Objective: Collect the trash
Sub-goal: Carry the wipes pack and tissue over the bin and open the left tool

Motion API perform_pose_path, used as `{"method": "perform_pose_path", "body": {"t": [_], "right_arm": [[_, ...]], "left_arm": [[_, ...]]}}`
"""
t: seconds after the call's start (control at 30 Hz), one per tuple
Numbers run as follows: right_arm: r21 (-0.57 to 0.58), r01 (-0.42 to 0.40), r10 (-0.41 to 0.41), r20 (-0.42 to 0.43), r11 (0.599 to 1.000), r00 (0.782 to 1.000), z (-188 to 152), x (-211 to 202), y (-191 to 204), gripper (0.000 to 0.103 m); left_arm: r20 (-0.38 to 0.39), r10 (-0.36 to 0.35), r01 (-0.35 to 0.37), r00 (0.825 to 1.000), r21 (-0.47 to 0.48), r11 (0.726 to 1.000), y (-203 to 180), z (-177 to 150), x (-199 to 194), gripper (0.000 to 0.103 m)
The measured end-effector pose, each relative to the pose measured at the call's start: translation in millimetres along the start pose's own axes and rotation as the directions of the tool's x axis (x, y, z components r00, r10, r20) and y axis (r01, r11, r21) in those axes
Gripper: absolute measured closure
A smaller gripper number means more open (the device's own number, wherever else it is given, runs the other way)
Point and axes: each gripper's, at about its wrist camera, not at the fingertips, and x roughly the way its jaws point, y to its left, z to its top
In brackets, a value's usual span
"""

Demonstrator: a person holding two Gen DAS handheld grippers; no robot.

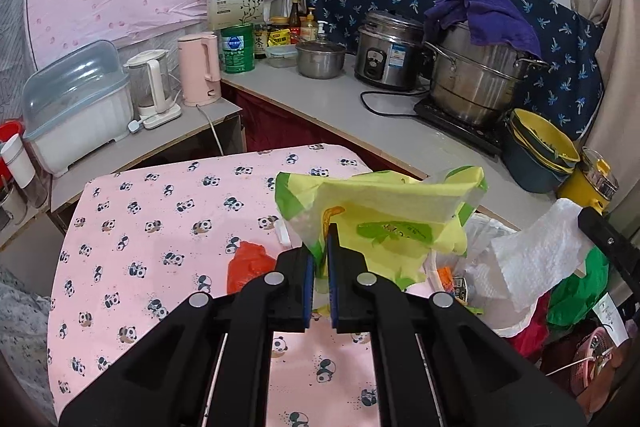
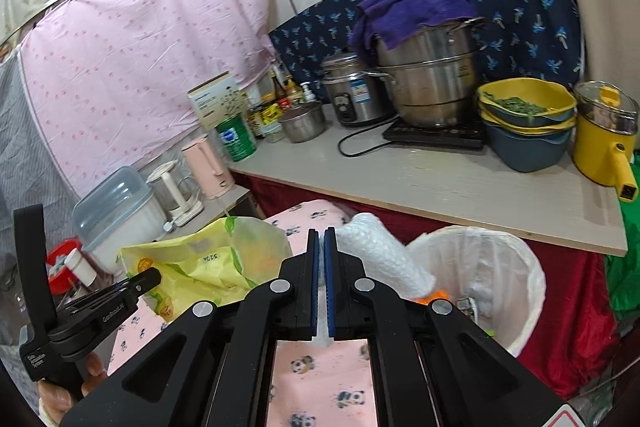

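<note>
My left gripper [image 1: 321, 251] is shut on a yellow-green plastic wrapper [image 1: 384, 215] and holds it above the right edge of the pink panda-print table [image 1: 160, 227], close to the bin. The wrapper also shows in the right wrist view [image 2: 200, 263], held by the left gripper [image 2: 154, 277]. My right gripper [image 2: 321, 247] is shut on a white paper towel [image 2: 380, 259] that hangs over the rim of the white-lined trash bin [image 2: 524, 267]. The towel [image 1: 536, 251] and the bin [image 1: 480, 263] show in the left wrist view at the right. A red-orange scrap [image 1: 248, 263] lies on the table.
A grey counter [image 2: 460, 183] behind the bin carries a steamer pot under a purple cloth [image 2: 432, 83], a rice cooker [image 2: 352, 95], stacked yellow and blue bowls [image 2: 528, 123] and a yellow pot [image 2: 604, 143]. Kettles [image 1: 200, 71] and a lidded plastic box [image 1: 76, 103] stand on the left shelf.
</note>
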Motion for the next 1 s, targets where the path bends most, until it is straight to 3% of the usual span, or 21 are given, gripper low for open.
{"method": "perform_pose_path", "body": {"t": [0.6,1.0], "right_arm": [[0.125,0.110,-0.107,-0.028,0.986,0.994,-5.3,11.7,-106.3,0.100],[0.171,0.160,-0.148,-0.077,0.972,0.986,-13.7,37.2,-146.6,0.099]], "left_arm": [[-0.112,-0.051,0.070,0.992,0.178,0.981,-115.3,-20.8,61.3,0.097],[-0.219,-0.077,0.132,0.973,0.247,0.960,-172.2,-36.5,113.8,0.097]]}}
